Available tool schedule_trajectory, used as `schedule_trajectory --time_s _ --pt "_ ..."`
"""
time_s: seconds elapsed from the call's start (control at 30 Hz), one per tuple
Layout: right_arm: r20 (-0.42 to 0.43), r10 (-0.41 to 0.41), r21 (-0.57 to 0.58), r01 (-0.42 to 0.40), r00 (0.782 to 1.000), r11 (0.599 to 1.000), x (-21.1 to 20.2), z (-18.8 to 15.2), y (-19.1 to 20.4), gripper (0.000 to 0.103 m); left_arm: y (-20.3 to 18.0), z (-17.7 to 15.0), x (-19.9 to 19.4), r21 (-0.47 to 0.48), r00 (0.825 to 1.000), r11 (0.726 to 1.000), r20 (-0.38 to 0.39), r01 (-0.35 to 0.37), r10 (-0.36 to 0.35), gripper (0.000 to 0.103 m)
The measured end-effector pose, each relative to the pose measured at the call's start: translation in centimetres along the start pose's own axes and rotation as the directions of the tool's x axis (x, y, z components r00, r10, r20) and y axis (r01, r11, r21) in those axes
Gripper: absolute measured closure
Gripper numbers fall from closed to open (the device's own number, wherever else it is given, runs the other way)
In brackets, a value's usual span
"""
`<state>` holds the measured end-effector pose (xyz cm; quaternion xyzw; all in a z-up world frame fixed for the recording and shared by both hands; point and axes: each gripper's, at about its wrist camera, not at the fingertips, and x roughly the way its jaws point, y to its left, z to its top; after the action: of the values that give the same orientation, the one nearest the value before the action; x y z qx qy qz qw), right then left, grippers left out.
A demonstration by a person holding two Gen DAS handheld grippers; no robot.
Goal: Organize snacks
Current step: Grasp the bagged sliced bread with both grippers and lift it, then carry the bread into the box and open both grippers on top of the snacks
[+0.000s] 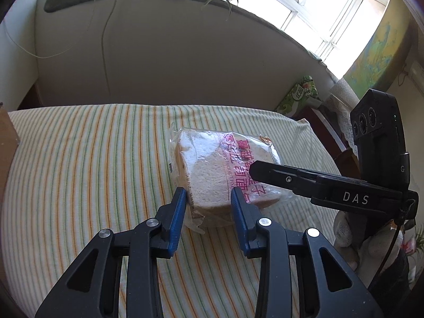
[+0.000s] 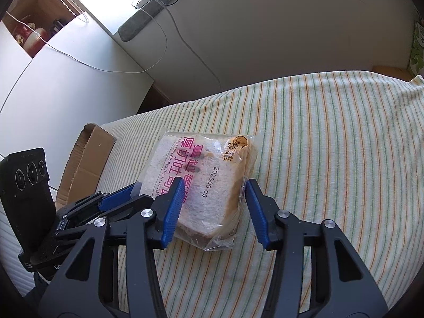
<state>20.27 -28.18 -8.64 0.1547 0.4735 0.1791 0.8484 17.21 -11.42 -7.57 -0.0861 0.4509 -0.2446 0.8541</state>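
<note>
Both grippers' fingers [image 1: 239, 209] straddle bread pkg [image 2: 204, 182] corners.

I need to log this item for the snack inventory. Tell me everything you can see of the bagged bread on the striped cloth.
The bagged bread is thick-sliced pale toast sealed in a clear, crinkly plastic wrapper with pink Chinese print, a small English line, a dark printed date code and a brown logo. It lies flat on the striped cloth, unopened as far as shows. The left gripper and right gripper each straddle a near corner, jaws around it; whether the pads press it is unclear.
</note>
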Motion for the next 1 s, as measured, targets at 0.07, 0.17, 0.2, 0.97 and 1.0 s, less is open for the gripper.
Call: schedule_trajectory --time_s 0.07,0.17,0.2,0.97,1.0 --pt "0.005 0.002 -0.012 -0.002 1.000 1.000 -0.1 0.1 0.7 0.053 0.0 -0.1 -0.6 0.002 1.000 1.000 0.014 -0.013 0.013 0.070" --pt "0.014 0.009 -0.035 -0.008 1.000 0.999 -0.4 0.3 2.0 0.053 0.4 -0.1 -1.8 0.004 0.999 1.000 0.041 -0.026 0.026 0.070" --pt "0.016 0.013 -0.041 -0.012 1.000 0.999 -0.5 0.5 2.5 0.053 0.6 -0.2 -2.2 0.003 0.998 1.000 0.050 -0.029 0.029 0.070" --pt "-0.008 0.114 -0.275 -0.112 0.993 0.955 1.8 1.8 18.3 0.053 9.3 -2.9 -13.4 -0.132 0.955 0.981 0.243 -0.143 0.172 0.070" --pt "-0.014 0.120 -0.284 -0.119 0.993 0.951 2.1 1.8 19.1 0.053 10.0 -3.0 -14.0 -0.142 0.952 0.979 0.248 -0.148 0.180 0.070"
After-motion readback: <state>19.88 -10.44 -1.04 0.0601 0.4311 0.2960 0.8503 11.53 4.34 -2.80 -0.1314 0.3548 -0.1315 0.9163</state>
